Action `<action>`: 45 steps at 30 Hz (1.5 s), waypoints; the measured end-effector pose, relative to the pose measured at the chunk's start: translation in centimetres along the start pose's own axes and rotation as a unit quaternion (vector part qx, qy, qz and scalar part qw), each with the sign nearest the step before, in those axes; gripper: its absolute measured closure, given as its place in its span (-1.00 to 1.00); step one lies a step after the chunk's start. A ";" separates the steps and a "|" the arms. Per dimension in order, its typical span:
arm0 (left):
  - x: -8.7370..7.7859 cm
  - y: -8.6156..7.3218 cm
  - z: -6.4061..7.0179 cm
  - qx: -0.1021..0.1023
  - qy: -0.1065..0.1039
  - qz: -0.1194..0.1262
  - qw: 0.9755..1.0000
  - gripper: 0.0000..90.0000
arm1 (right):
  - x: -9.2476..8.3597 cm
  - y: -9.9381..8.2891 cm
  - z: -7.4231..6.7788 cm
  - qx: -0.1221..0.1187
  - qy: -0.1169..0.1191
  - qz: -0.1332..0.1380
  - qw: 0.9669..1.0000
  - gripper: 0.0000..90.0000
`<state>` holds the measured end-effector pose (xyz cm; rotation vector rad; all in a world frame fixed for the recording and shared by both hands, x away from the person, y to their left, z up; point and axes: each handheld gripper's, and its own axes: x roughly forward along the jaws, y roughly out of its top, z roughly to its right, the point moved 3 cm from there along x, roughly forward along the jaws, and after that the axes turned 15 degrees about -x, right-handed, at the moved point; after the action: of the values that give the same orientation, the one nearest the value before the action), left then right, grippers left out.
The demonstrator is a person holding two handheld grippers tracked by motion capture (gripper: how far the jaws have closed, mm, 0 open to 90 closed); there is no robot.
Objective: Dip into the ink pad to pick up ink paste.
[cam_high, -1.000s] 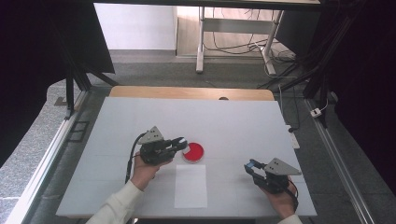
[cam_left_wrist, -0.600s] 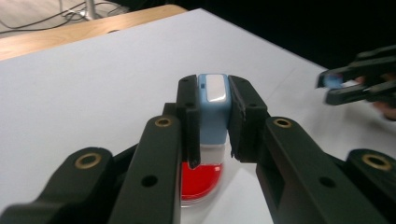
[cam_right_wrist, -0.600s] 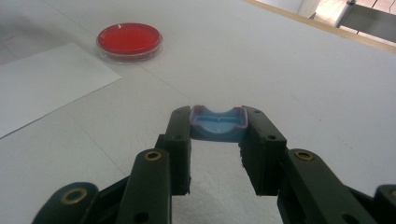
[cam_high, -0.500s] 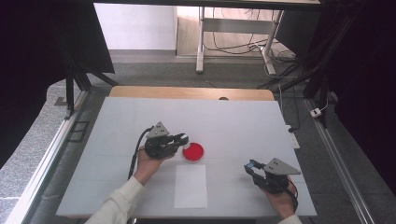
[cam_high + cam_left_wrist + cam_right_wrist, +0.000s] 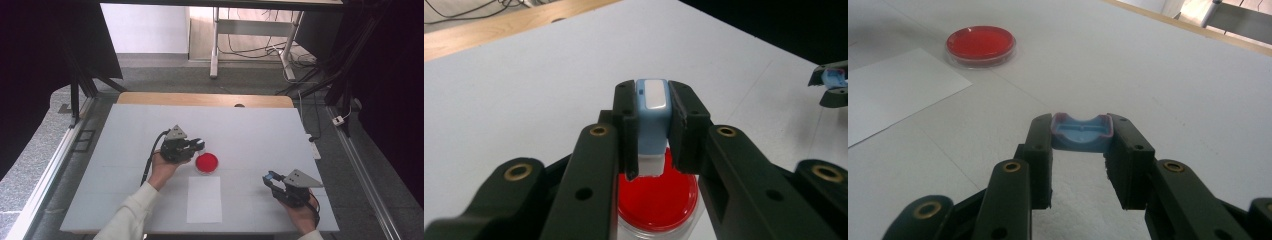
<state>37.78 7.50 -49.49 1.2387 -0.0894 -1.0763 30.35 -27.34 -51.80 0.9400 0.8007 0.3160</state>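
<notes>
At near right of worktop (image 5: 125, 200): right claw (image 5: 270, 178) held low by a hand, jaws clamped on a small blue cap-like piece (image 5: 1082, 132), hollow side up, pinkish rim visible. Piece gripped at the jaw tips, clear of the surface so far as can be told.

Near centre, at the front edge: white paper sheet (image 5: 204, 199) lying flat, unoccupied.

Just beyond the sheet: round clear dish with red contents (image 5: 206, 163), resting on the worktop, not touching the sheet as seen from the high view.

Beside the dish, to its left and slightly farther: left claw (image 5: 199, 145), held in a hand with a pale sleeve (image 5: 131, 215) behind it, cable trailing. Jaws closed on a light blue block-shaped item with a white end (image 5: 652, 122); white lower end pointing toward the dish. From the left gripper view, item positioned over the near rim of the dish; contact with the dish not determinable.

Farther back: bare worktop, then a wooden strip (image 5: 200, 99) along the far edge.
</notes>
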 end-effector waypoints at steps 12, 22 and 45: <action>2.4 -0.8 -0.5 0.005 0.002 -0.026 1.000 0.67 | 0.2 0.0 0.1 0.001 0.000 0.000 1.000 0.42; 2.9 -1.4 -0.6 0.010 0.006 -0.037 0.999 0.67 | 0.2 0.0 -0.1 -0.002 0.006 0.000 1.000 0.42; 3.5 -2.1 -0.5 0.032 0.020 -0.050 0.998 0.67 | 0.3 -0.1 -0.1 -0.002 0.008 0.000 1.000 0.42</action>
<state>38.67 5.59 -53.02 1.3333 -0.0320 -1.1435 30.47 -27.21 -52.06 0.9355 0.8146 0.3261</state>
